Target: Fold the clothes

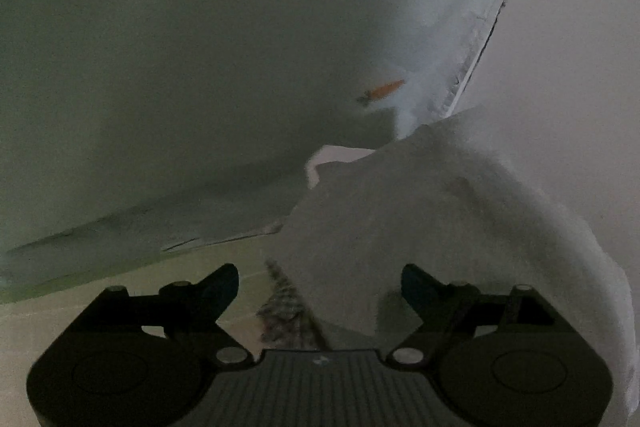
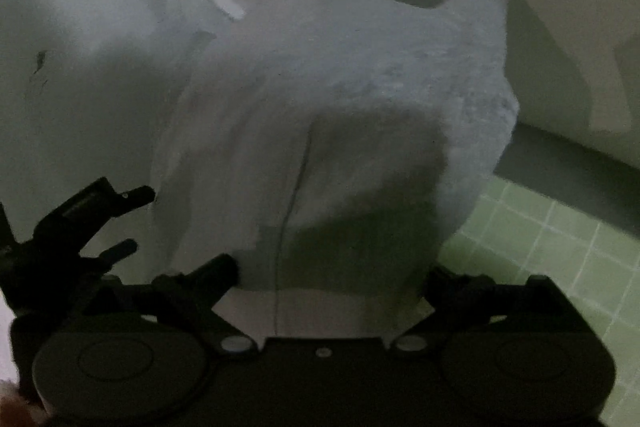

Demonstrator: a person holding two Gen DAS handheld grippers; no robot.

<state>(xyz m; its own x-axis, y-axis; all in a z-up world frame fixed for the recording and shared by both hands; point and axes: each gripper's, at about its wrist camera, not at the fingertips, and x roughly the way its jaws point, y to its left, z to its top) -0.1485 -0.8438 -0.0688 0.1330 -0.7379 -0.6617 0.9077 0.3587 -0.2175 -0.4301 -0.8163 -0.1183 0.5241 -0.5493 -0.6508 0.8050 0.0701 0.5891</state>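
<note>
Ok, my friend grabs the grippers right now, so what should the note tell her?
Left gripper: open, holding nothing, at the fluffy white cloth's edge.
Right gripper: open, with the cloth bunched between its fingers, not pinched.
A smooth pale garment with an orange mark lies beyond.
Done: no neat fold shows yet.
Left: probably grab the fluffy cloth's corners and fold it flat.

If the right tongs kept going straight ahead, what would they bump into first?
Most likely the pale fluffy cloth. It hangs bunched right in front of the right tongs, filling the gap between the open jaws. Exactly how close it is remains unclear in the dim picture.
</note>
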